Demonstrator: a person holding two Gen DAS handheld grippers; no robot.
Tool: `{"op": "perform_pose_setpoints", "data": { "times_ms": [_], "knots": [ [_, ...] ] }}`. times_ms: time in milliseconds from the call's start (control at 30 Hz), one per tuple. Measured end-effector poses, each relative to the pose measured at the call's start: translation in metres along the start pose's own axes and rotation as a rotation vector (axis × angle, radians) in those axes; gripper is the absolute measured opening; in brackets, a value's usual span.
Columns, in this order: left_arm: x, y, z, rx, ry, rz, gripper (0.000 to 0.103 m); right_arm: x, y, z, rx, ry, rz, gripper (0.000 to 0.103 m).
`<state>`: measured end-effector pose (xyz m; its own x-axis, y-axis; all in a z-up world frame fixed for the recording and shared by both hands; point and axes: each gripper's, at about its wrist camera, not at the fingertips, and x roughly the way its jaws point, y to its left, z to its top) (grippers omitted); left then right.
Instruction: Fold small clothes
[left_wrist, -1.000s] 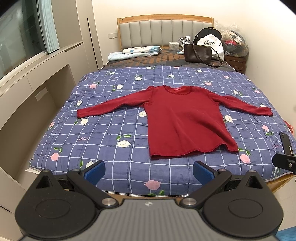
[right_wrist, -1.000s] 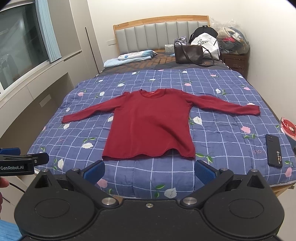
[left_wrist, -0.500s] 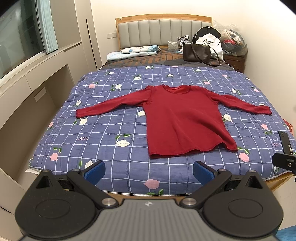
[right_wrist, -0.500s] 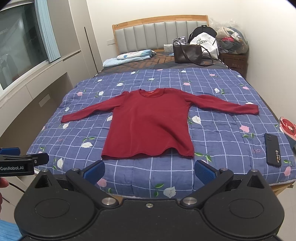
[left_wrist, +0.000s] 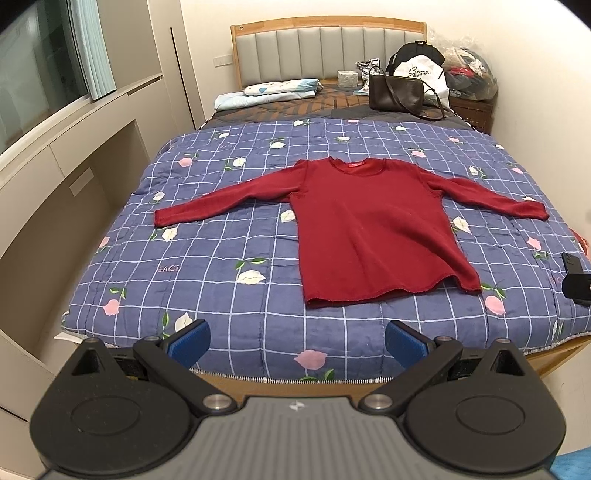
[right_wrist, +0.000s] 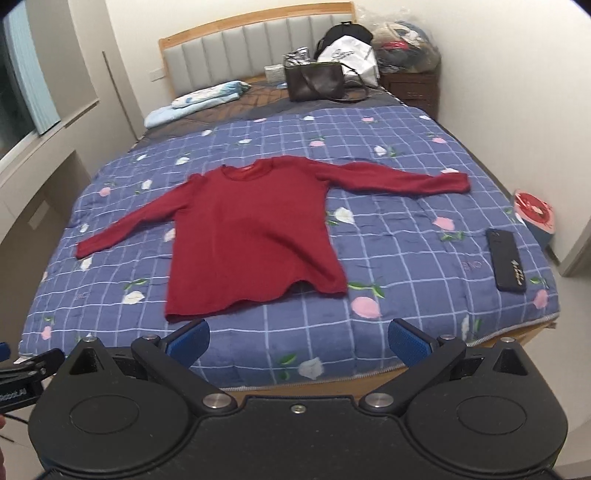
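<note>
Red long-sleeved sweater (left_wrist: 373, 236) is lying flat, face up, mid-bed on a blue checked quilt (left_wrist: 229, 295) w/ flower print, both sleeves stretching out to 9 and 3 o'clock, neck pointing to 12, hem wavy nearest the cameras. Nothing is sitting on it.

Left gripper (left_wrist: 297, 339) and right gripper (right_wrist: 298, 336) are both hovering off the foot of the bed w/ fingers spread wide, gripping nothing, well apart from the sweater.

At 12 o'clock by the headboard: brown handbag (left_wrist: 397, 92), folded pale bedding (left_wrist: 269, 92), white bag (left_wrist: 421, 74).

Right view is showing the whole black phone (right_wrist: 505, 260) lying on the quilt at 3 o'clock, near the edge; left view is catching only its tip. Right view is blurry.
</note>
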<state>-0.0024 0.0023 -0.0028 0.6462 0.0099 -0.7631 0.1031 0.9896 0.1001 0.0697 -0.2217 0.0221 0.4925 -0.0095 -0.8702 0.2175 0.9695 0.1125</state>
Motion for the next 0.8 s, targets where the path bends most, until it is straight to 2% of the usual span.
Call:
{"op": "perform_pose_setpoints", "data": {
  "times_ms": [200,367,567,800],
  "knots": [
    [0.001,0.008,0.015,-0.001,0.005,0.025,0.103,-0.005,0.019,0.01,-0.048,0.028,-0.02,0.103],
    [0.004,0.01,0.024,0.0,0.012,0.04,0.103,-0.017,0.028,0.021,-0.058,0.002,-0.042,0.103],
    [0.011,0.005,0.031,0.001,0.038,0.022,0.103,-0.023,0.023,0.029,-0.029,-0.001,-0.03,0.103],
    [0.028,-0.021,0.046,0.018,0.06,-0.003,0.103,-0.015,0.003,0.041,-0.004,0.016,-0.053,0.103]
  ]
}}
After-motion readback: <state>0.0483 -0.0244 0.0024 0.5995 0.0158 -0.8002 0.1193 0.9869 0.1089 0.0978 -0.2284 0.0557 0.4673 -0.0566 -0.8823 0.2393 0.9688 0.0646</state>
